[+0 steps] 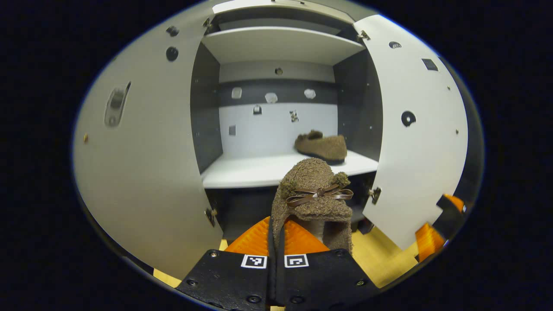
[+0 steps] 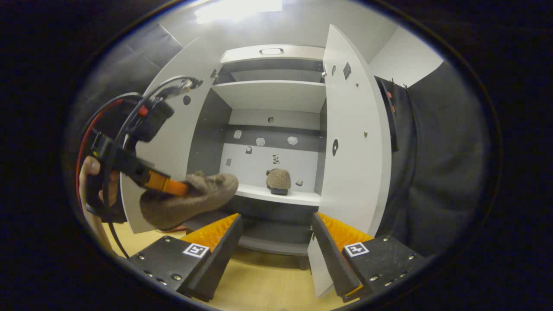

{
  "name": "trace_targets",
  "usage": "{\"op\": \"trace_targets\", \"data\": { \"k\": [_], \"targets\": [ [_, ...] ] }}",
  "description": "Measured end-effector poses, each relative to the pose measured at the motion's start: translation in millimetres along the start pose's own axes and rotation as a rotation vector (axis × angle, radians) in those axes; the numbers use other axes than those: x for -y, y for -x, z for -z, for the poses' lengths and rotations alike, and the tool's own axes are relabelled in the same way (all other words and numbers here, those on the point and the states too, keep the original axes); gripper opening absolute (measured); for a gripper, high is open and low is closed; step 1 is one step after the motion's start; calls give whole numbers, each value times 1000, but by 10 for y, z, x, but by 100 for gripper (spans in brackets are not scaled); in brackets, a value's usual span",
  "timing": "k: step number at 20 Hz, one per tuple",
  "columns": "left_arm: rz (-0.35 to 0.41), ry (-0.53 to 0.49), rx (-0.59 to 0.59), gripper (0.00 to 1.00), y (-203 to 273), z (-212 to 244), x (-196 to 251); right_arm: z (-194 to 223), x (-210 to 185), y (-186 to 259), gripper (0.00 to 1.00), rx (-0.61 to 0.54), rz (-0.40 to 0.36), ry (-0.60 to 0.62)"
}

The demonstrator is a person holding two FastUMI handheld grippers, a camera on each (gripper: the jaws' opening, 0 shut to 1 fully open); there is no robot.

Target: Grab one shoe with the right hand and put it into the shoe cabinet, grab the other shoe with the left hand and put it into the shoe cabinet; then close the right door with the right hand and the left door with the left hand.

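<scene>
My left gripper (image 1: 278, 222) is shut on the heel edge of a brown fuzzy shoe with a bow (image 1: 313, 194), held toe-up in front of the open shoe cabinet. The other brown shoe (image 1: 322, 147) lies on the right side of the white middle shelf (image 1: 250, 170). In the right gripper view, my right gripper (image 2: 276, 216) stands open with nothing between its fingers, facing the cabinet. That view has the left gripper (image 2: 181, 188), a hand (image 2: 93, 172) and the held shoe (image 2: 185, 201) at the left, and the shelved shoe (image 2: 278, 180) beyond.
Both cabinet doors stand open: the left door (image 1: 142, 164) and the right door (image 1: 414, 129), also the right door (image 2: 350, 142) close to my right gripper. An upper shelf (image 1: 281, 45) sits above. The right gripper (image 1: 440, 220) shows past the right door. Yellow wooden floor (image 2: 259, 280) lies below.
</scene>
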State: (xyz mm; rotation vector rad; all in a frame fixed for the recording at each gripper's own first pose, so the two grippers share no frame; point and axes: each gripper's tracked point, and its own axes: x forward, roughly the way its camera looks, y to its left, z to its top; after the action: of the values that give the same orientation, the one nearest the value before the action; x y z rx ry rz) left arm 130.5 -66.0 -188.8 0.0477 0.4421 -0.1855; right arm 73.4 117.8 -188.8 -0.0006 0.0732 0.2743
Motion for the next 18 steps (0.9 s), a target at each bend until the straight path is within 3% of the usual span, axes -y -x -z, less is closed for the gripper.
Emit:
{"op": "trace_targets", "data": {
  "k": [5,8,15,18],
  "targets": [
    [-22,4,128,0,-212,-750,24,1,110,114,98,6,36,-6],
    [7,77,163,0,-478,-1039,70,-107,202,238,98,48,65,-34],
    [-86,169,211,1,-1406,-1481,-266,-207,328,436,99,65,65,-69],
    [-96,198,123,2,-1743,-1340,-406,-144,375,507,98,42,60,-66]
  ]
}}
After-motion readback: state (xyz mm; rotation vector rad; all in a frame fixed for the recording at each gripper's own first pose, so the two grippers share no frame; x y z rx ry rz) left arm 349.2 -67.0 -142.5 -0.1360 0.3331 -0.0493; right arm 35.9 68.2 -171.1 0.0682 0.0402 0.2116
